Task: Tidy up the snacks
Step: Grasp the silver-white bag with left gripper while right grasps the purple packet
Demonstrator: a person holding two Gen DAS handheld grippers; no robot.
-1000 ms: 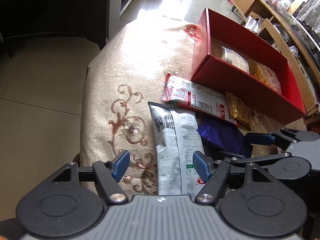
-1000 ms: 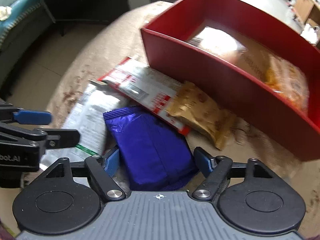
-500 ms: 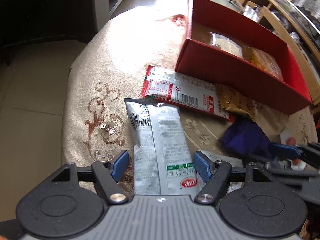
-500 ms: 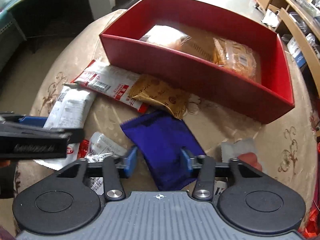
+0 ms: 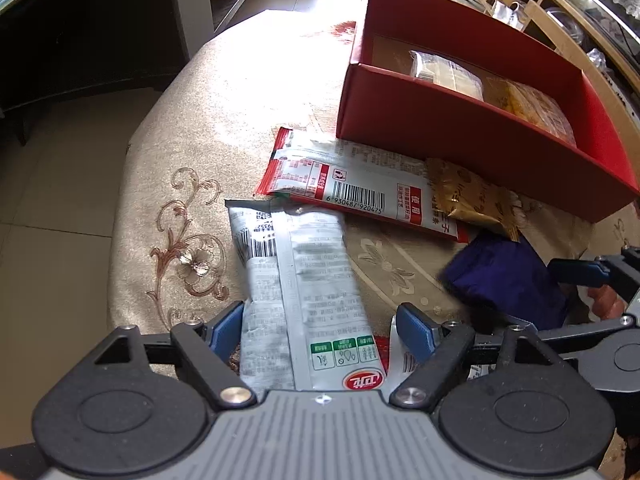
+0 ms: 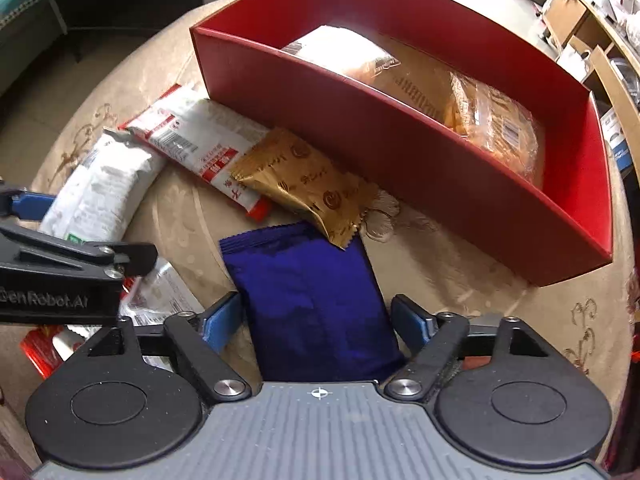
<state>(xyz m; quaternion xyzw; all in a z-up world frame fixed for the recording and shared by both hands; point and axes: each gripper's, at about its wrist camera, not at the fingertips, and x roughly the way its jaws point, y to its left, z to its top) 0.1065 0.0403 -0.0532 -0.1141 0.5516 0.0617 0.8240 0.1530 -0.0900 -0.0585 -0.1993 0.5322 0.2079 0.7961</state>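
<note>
Your left gripper (image 5: pixel 320 330) straddles the near end of the silver packet (image 5: pixel 296 280), its jaws having just widened, pads clear of the wrapper. Your right gripper (image 6: pixel 316 320) has also just spread its jaws around the purple packet (image 6: pixel 312 300), which lies flat on the tabletop (image 6: pixel 460 264) between them, ungripped. Just beyond, the gold packet (image 6: pixel 304 184) overlaps the purple one's far edge and the red-and-white packet (image 6: pixel 200 144). Farthest stands the red box (image 6: pixel 400 152), holding orange-toned snack bags (image 6: pixel 492 128).
</note>
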